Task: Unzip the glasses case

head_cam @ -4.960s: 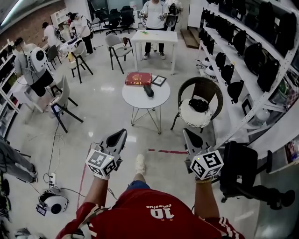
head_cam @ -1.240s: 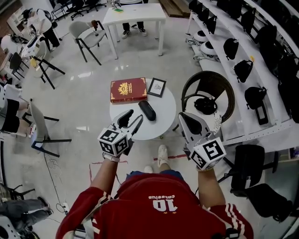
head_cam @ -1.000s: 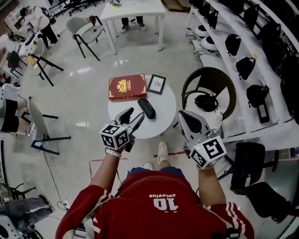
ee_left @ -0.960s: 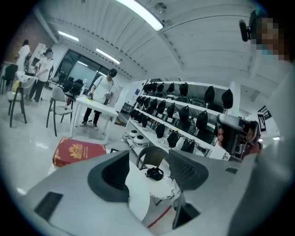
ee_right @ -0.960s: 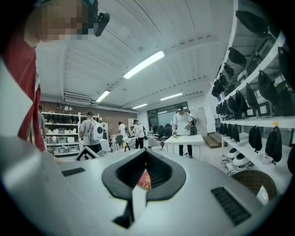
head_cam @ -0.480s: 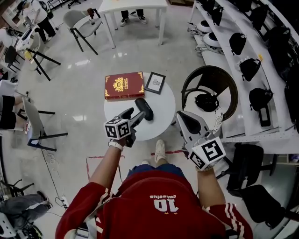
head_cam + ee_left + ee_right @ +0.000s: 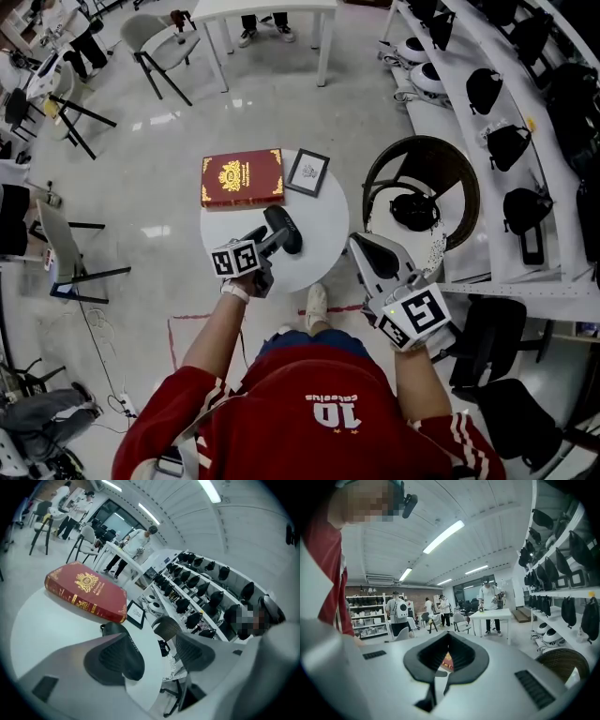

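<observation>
On a round white table [image 7: 323,225] lies a black glasses case [image 7: 283,230], just beyond the tips of the left gripper [image 7: 270,244]. Its jaws have just been opening wide, with nothing between them. The right gripper [image 7: 361,248] is closed and empty.

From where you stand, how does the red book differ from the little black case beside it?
The red book is flat, rectangular and bears a gold crest; the glasses case is plain black, rounded and oblong. The book is clearly the larger. The book lies at the table's far edge, the case nearer its middle. Both lie flat on the round white table.
</observation>
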`<state>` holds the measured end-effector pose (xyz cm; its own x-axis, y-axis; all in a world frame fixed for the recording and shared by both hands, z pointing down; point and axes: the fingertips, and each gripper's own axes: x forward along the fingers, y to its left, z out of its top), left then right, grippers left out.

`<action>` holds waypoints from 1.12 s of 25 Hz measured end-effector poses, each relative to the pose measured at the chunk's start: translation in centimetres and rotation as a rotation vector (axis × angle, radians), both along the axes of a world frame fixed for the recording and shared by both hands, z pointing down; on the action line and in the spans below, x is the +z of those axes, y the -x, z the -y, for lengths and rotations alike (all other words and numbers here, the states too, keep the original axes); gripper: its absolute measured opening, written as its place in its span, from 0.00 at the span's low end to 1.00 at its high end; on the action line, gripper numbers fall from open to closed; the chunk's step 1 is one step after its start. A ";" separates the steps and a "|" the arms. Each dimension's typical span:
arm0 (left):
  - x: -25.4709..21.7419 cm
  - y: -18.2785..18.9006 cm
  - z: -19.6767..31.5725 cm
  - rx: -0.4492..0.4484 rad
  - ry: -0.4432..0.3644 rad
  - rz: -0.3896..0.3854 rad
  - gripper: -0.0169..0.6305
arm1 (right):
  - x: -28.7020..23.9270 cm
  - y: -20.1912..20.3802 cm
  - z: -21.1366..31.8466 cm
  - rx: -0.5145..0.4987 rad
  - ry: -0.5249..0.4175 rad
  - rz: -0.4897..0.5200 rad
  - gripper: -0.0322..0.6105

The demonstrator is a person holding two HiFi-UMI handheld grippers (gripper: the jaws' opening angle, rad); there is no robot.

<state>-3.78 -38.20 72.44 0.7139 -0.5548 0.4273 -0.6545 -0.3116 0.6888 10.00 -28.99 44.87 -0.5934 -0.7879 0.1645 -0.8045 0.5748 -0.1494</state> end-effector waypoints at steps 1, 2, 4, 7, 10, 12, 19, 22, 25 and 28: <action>0.5 -0.1 0.4 -0.007 0.015 -0.003 0.52 | 0.2 -0.2 0.4 -0.003 0.003 0.002 0.07; 1.1 -0.1 0.7 -0.015 0.029 -0.001 0.52 | 0.4 -0.3 0.8 -0.006 0.007 0.003 0.07; 2.6 0.2 1.3 -0.029 0.051 0.024 0.52 | 0.9 -0.7 1.4 -0.011 0.018 0.004 0.07; 4.9 0.6 2.0 -0.035 0.081 0.064 0.52 | 1.8 -1.1 2.2 -0.012 0.033 0.006 0.07; 7.2 0.7 2.6 -0.046 0.121 0.083 0.53 | 2.6 -1.5 3.0 -0.016 0.044 0.006 0.07; 8.4 0.7 2.8 -0.062 0.146 0.072 0.53 | 3.2 -1.5 3.4 -0.023 0.053 0.004 0.07; 10.5 -0.7 4.0 -0.079 0.199 0.039 0.53 | 4.4 -2.2 4.7 -0.030 0.077 -0.002 0.07; 11.2 -1.3 4.4 -0.064 0.206 0.065 0.53 | 4.8 -2.5 5.0 -0.028 0.089 0.002 0.07; 11.8 -2.1 4.7 -0.050 0.219 0.105 0.53 | 5.3 -3.1 5.2 -0.023 0.101 0.008 0.07; 12.1 -2.6 4.8 -0.032 0.228 0.194 0.53 | 5.5 -3.7 5.4 -0.012 0.111 0.022 0.07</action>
